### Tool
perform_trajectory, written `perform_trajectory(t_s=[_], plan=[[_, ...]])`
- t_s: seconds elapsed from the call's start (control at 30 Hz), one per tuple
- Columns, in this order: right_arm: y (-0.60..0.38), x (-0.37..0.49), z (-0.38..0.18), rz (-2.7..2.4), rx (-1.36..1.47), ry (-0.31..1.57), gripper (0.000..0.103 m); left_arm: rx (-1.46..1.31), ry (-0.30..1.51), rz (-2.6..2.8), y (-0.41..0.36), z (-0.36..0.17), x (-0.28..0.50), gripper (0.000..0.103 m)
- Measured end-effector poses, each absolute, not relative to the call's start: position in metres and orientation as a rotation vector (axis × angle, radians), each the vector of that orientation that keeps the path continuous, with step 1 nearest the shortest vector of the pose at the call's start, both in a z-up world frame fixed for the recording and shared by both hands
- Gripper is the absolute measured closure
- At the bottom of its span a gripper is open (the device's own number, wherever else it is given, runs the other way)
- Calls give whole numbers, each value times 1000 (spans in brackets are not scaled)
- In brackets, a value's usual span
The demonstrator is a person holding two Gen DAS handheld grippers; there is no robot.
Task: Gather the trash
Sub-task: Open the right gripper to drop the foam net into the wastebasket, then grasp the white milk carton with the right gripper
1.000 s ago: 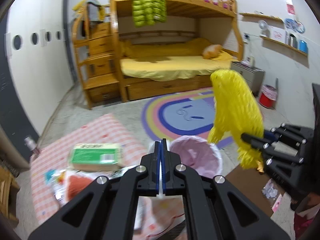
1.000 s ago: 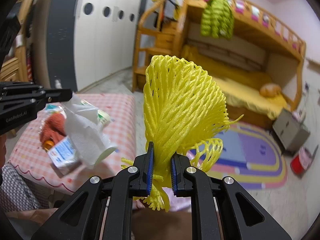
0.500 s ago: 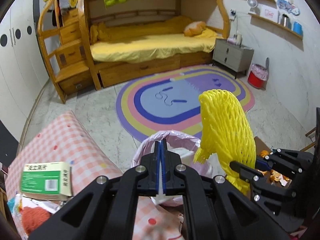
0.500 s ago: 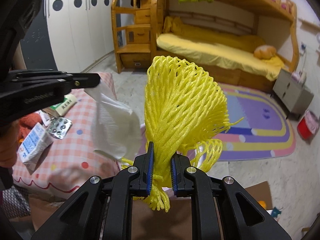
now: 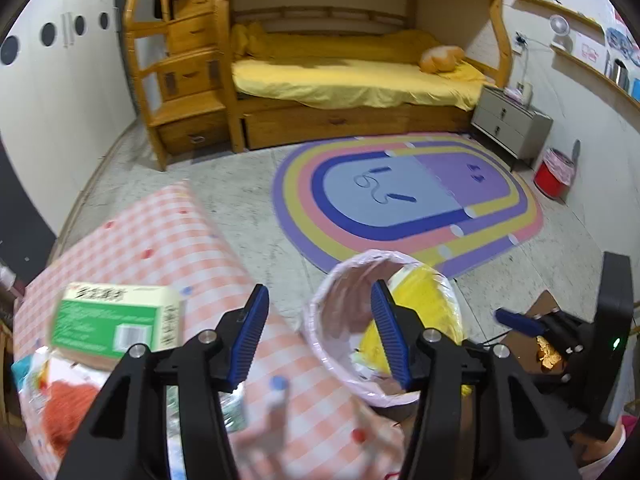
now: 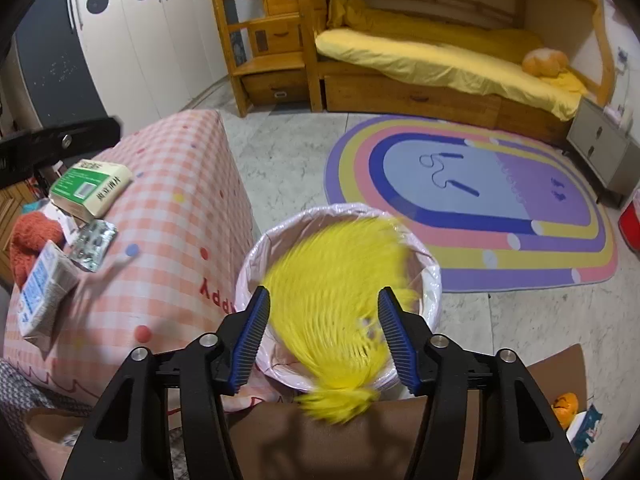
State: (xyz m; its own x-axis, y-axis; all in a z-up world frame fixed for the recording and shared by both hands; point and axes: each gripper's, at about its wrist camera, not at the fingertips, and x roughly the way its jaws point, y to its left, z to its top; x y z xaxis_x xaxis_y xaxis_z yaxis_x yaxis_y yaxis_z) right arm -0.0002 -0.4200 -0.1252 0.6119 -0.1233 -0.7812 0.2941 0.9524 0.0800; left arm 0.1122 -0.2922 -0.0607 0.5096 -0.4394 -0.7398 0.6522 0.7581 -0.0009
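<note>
Both your grippers, left (image 5: 320,334) and right (image 6: 322,336), gape wide and empty. The yellow foam net (image 6: 340,300) is dropping at the bin's (image 6: 434,276) 6 o'clock rim and could snag there and spill outside.

Counted items: one lined bin (image 6: 434,280), one yellow foam net (image 6: 336,296), one green box (image 6: 90,188), one blister pack (image 6: 93,245), one carton (image 6: 42,296).

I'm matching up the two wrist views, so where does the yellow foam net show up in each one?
Left wrist: net lower right of centre, inside the bin, partly behind the left gripper's right finger.
Right wrist: net blurred, lower centre, over the bin, between open fingers.
Shared landmark: rainbow rug.
</note>
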Motion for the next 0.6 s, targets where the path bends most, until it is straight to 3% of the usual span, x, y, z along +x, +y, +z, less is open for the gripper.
perform_trajectory(t_s=[0.37, 0.6], plan=[[-356, -32, -41, -158, 185, 714, 45, 224, 704, -483, -173, -17, 79, 42], [-274, -30, -28, -1, 113, 702, 46, 166, 678, -314, -79, -8, 57, 39]])
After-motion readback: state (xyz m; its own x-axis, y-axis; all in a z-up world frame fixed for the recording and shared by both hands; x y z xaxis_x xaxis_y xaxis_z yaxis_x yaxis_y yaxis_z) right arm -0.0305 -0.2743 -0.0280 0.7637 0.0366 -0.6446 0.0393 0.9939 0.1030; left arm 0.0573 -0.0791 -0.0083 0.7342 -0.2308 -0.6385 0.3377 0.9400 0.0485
